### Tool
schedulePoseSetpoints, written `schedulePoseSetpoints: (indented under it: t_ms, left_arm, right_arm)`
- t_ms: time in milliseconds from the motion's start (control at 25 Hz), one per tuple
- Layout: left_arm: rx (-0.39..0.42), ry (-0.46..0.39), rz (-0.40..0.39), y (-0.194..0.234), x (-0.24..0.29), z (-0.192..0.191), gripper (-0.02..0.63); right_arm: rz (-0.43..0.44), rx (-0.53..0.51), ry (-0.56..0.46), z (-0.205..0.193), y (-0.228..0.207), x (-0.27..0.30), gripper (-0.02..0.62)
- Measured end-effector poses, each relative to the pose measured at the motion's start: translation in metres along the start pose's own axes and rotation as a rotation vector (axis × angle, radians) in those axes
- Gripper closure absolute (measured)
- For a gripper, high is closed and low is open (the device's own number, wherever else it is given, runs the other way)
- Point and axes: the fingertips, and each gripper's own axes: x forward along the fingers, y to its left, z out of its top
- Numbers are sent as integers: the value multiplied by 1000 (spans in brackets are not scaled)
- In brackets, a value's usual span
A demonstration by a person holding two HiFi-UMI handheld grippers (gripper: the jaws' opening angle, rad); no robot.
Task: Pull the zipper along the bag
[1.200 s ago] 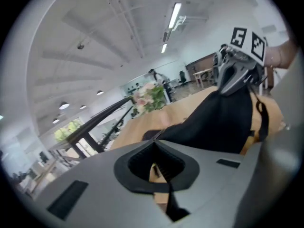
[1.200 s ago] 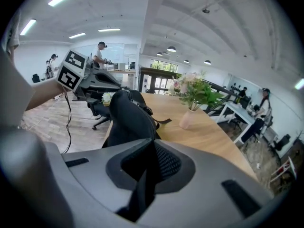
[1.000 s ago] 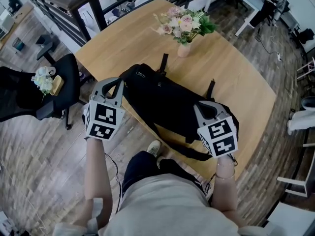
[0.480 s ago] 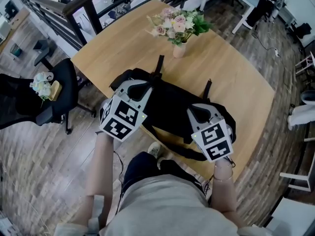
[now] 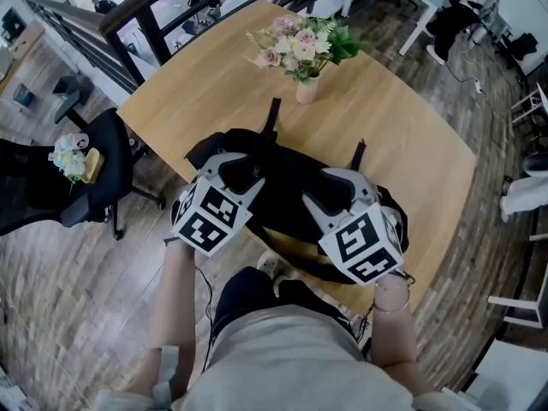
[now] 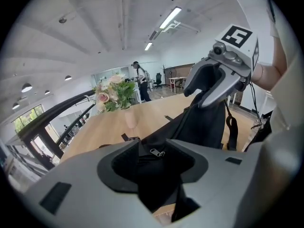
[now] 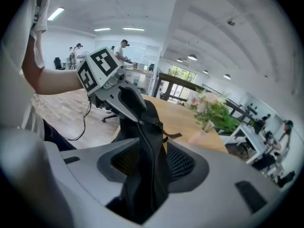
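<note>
Here the black bag (image 5: 287, 168) lies across the near edge of the wooden table (image 5: 197, 92), just in front of the person, with both tools on its top.

The left gripper (image 5: 242, 171) sits at the bag's left end. Its jaws have just been opening and now stand apart. In the left gripper view the silver zipper pull (image 6: 156, 152) lies on the dark fabric between them, and neither jaw presses on it.

The right gripper (image 5: 336, 188) is over the bag's right half. Its jaws have just been opening too and are spread wide. In the right gripper view a raised fold of the bag (image 7: 142, 165) stands between them, with the ribbed pads (image 7: 180, 161) bare on either side of it. A thin line runs up that fold, probably the zipper track, though the blur makes it hard to be sure.

Each gripper view shows the other tool across the bag, its tips at the fabric.

A pale vase of pink and white flowers (image 5: 301, 54) stands on the table beyond the bag, well apart from it. A black office chair (image 5: 107, 165) stands on the wooden floor off the table's left side.
</note>
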Motion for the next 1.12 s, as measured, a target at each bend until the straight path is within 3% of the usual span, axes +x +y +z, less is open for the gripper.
schedulePoseSetpoints:
  t_ms: [200, 560, 840, 1000, 1120]
  left_arm:
    - [-24, -11, 14, 4, -5, -4, 430]
    - [-30, 2, 30, 12, -9, -12, 430]
    - [-30, -2, 2, 7, -8, -15, 430]
    - [-4, 2, -23, 0, -5, -11, 430]
    - [19, 2, -31, -3, -5, -5, 430]
  right_arm:
    - [201, -177, 45, 27, 32, 46, 351]
    - [443, -254, 249, 7, 56, 95, 360]
    - [441, -251, 290, -16, 68, 110, 431]
    - [360, -239, 252, -19, 58, 109, 561]
    - [300, -219, 185, -14, 51, 101, 565]
